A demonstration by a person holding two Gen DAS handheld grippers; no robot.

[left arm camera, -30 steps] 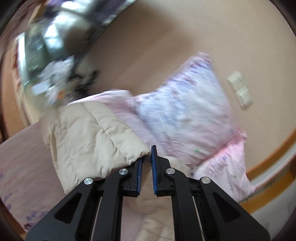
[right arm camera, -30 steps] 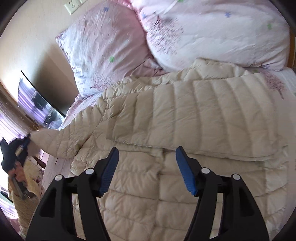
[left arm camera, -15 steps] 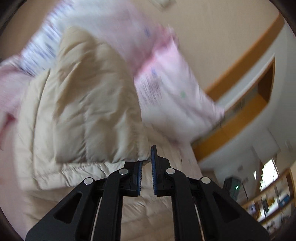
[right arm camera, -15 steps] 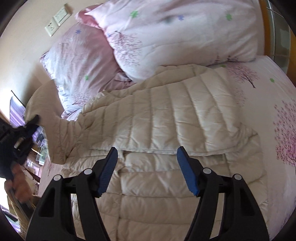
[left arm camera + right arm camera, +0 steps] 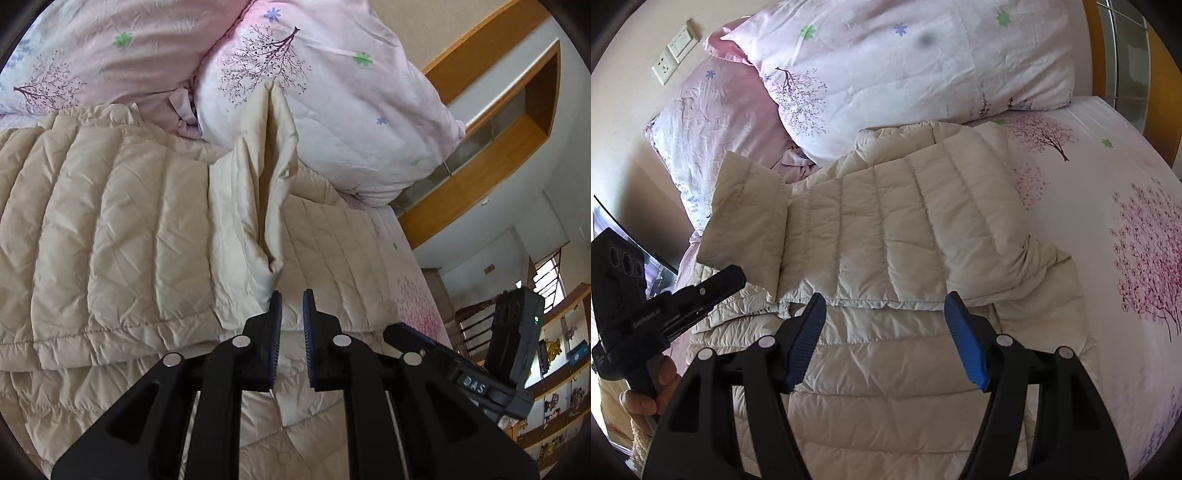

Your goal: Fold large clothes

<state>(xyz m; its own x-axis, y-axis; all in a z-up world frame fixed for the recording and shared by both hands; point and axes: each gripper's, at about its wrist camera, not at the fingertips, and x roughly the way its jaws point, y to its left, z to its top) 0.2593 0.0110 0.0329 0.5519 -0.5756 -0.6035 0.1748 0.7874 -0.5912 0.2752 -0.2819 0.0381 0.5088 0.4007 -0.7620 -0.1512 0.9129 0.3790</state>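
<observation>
A cream quilted down jacket (image 5: 897,236) lies spread on the bed, one sleeve folded across its body. My left gripper (image 5: 291,306) is open by a narrow gap, its tips just short of the other sleeve (image 5: 255,206), which lies over the jacket (image 5: 110,236). The sleeve end is not between the pads. My right gripper (image 5: 884,314) is wide open and empty, hovering over the jacket's middle. The left gripper also shows at the left of the right wrist view (image 5: 713,284), beside that sleeve (image 5: 746,214).
Two pink floral pillows (image 5: 905,59) (image 5: 713,122) lie against the wall behind the jacket. The floral bedsheet (image 5: 1115,229) extends to the right. A wooden bed frame (image 5: 491,122) and shelves (image 5: 561,373) stand beyond. Wall sockets (image 5: 672,51) are at the upper left.
My left gripper carried the sleeve across onto the jacket's body, then let it go; its pads now stand slightly apart. My right gripper stayed open and shifted slightly over the jacket.
</observation>
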